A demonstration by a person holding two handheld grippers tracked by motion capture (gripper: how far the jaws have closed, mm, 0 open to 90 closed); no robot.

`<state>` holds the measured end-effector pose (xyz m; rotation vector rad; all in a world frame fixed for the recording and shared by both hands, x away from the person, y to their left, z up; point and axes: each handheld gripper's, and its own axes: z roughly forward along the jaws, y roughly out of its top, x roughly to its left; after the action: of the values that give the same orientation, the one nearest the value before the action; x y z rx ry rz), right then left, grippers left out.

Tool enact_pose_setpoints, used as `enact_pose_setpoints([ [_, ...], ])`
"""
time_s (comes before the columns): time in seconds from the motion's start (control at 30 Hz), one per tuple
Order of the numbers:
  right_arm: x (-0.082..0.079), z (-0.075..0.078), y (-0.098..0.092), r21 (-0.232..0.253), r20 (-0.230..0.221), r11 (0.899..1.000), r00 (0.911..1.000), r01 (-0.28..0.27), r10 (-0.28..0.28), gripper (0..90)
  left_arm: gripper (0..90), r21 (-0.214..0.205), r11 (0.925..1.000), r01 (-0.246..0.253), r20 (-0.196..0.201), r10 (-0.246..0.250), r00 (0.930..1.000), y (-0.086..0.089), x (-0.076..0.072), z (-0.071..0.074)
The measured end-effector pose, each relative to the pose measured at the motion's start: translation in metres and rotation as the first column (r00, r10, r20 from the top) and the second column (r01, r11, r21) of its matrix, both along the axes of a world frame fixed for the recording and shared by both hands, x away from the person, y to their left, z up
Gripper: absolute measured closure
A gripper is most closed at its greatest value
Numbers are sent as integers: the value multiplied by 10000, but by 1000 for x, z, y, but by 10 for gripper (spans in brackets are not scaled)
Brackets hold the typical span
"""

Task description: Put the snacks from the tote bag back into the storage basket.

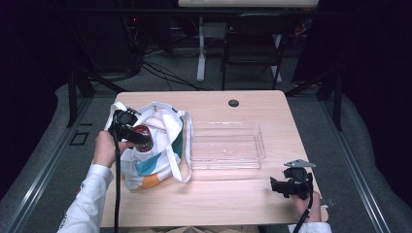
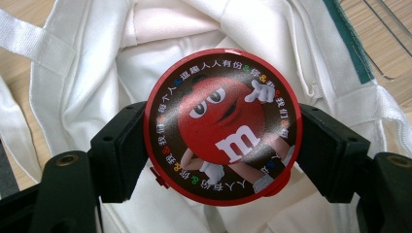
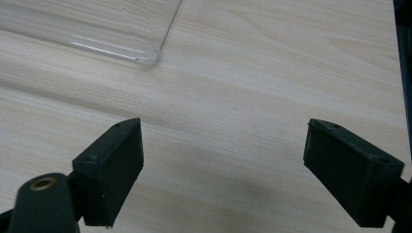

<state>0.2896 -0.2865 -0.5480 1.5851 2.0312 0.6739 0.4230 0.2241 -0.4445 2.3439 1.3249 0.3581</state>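
Light wood-grain bench [image 1: 218, 194] seen from above, with two hand-held grippers. The left gripper [image 1: 138, 137], held in the person's left hand [image 1: 104, 148] near the left edge of the bench, is clamped on a round red tin with a printed cartoon-candy lid [image 2: 222, 126]; in the left gripper view both black jaws press against opposite sides of the tin's rim. The tin sits over the open mouth of a white fabric tote bag with teal and orange patches [image 1: 158, 160], which lies along the left side of the bench. A clear, rectangular plastic tray [image 1: 227, 145] stands at the centre of the bench, just beside the bag's handles. The right gripper [image 1: 279, 187], held in the right hand [image 1: 306, 204], rests near the front right corner of the bench; in the right gripper view its jaws are spread wide with nothing between them, above bare wood, the tray's rounded corner [image 3: 145, 58] beyond them.
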Motion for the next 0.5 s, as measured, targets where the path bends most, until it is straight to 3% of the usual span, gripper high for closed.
enact_pose_setpoints([
  [0.5, -1, 0, -1, 4, -38, 10000, 10000, -74, 74, 140, 258, 186, 9997, 167, 116, -169, 9998, -7, 2, 22],
])
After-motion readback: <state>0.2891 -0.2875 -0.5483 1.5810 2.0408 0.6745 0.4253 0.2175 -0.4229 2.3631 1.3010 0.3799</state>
